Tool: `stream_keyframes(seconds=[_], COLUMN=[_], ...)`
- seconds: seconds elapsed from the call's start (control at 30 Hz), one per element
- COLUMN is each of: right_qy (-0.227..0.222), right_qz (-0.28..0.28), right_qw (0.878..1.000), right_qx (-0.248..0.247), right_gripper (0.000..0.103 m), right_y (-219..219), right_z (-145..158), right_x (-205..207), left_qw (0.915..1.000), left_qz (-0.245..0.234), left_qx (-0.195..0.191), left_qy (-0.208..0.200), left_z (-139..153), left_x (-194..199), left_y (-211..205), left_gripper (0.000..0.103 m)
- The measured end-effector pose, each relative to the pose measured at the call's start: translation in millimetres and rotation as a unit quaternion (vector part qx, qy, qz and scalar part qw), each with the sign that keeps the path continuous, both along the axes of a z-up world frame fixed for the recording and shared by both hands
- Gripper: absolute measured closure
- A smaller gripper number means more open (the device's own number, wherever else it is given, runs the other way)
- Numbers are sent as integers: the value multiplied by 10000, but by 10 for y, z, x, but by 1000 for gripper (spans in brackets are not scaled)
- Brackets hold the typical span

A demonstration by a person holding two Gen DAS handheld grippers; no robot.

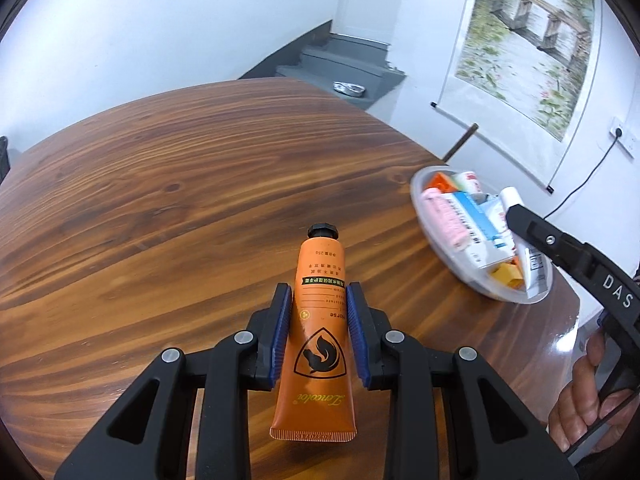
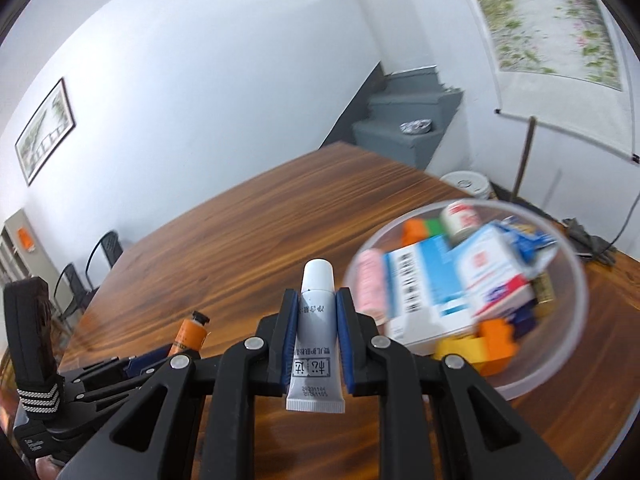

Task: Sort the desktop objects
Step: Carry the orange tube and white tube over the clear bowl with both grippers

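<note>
My left gripper is shut on an orange tube with a black cap, held above the wooden table. My right gripper is shut on a white tube, cap pointing forward, just left of a clear plastic bowl. The bowl holds boxes, a pink item and orange and yellow blocks. In the left wrist view the bowl sits at the table's right edge, with the right gripper's arm over it. The orange tube also shows low left in the right wrist view.
A hanging scroll painting and grey stairs lie beyond the table. A white bucket and a stick stand on the floor past the far edge. Chairs stand at the left.
</note>
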State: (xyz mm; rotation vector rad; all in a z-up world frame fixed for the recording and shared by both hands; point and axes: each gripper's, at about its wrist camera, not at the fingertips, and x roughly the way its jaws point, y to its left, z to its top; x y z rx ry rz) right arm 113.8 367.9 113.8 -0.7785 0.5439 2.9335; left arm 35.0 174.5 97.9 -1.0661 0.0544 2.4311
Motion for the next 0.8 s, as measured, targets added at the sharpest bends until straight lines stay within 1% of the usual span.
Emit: stream_keyframes(seconds=[0.13,0.27,0.37,0.57,0.8], right_qy=[136,184,80,-33,-244], right_qz=[-317,-650,-839,-1136,-1320], right_qw=[9994,9977,9964,9934,9907], right_qx=[-44,-98,-126,-149,-232], right_gripper=[82,82,81,81,81], right_y=[282,546,731,971,1142], right_z=[38,31,-11,-103,-197], right_x=[160,294,326,307,253], left_qw=[9998,9989,9977,9949,9941], left_qz=[-186,-475,-680,-996,-1066], left_qx=[-55,17,58,93,161], left_qy=[69,21,0,158,144], left_z=[50,68,83,161,177], left_x=[23,20,20,55,-77], left_y=[228,527,751,1110,1366], left_gripper=[72,72,72,72,72])
